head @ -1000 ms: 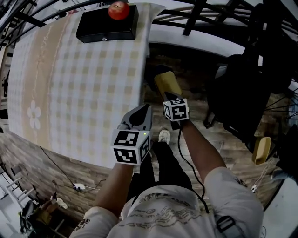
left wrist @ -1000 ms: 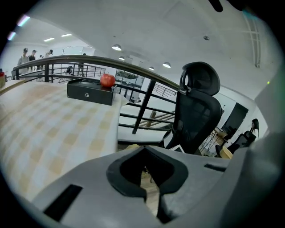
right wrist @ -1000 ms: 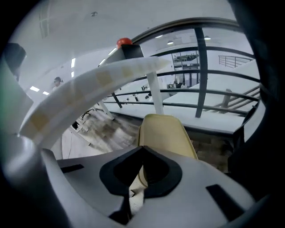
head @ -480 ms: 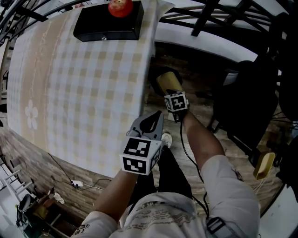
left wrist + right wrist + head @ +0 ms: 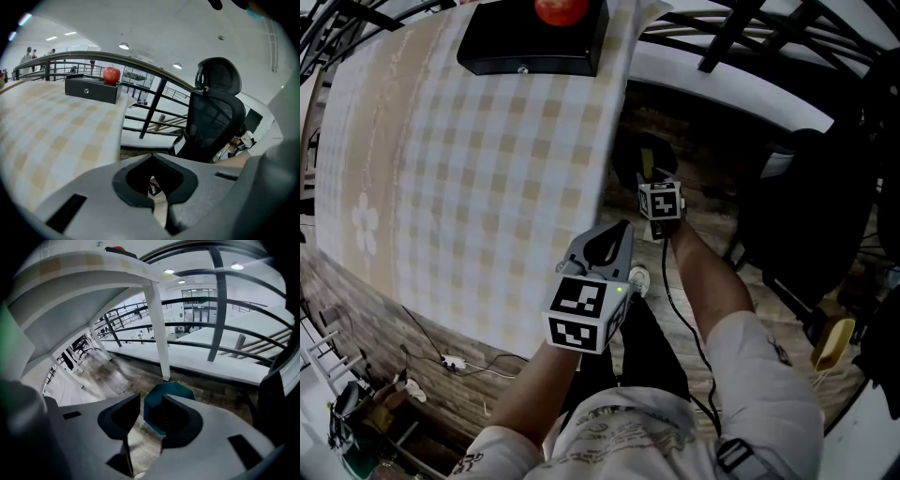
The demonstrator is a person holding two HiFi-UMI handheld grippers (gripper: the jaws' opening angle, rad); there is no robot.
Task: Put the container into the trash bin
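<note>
Compared with half a second ago, the yellowish container [image 5: 649, 157] is showing as a narrower sliver in the head view. It is sitting in the dark mouth of the trash bin [image 5: 626, 167] on the floor beside the table [image 5: 469, 187] edge. The right gripper [image 5: 656, 183] is hanging just above it, while the left gripper [image 5: 614, 239] is hovering by the table's near edge. In the left gripper view, the left gripper [image 5: 152, 157] is holding its jaws clenched with nothing between them, pointing past a black box [image 5: 91, 88] carrying a red apple [image 5: 111, 74] and toward an office chair [image 5: 213, 117]. In the right gripper view, the right gripper [image 5: 151, 397] is holding its jaws released and empty, framing the teal trash bin [image 5: 152, 411] on the floor below. The bin's inside is looking too dark there to show the container.
</note>
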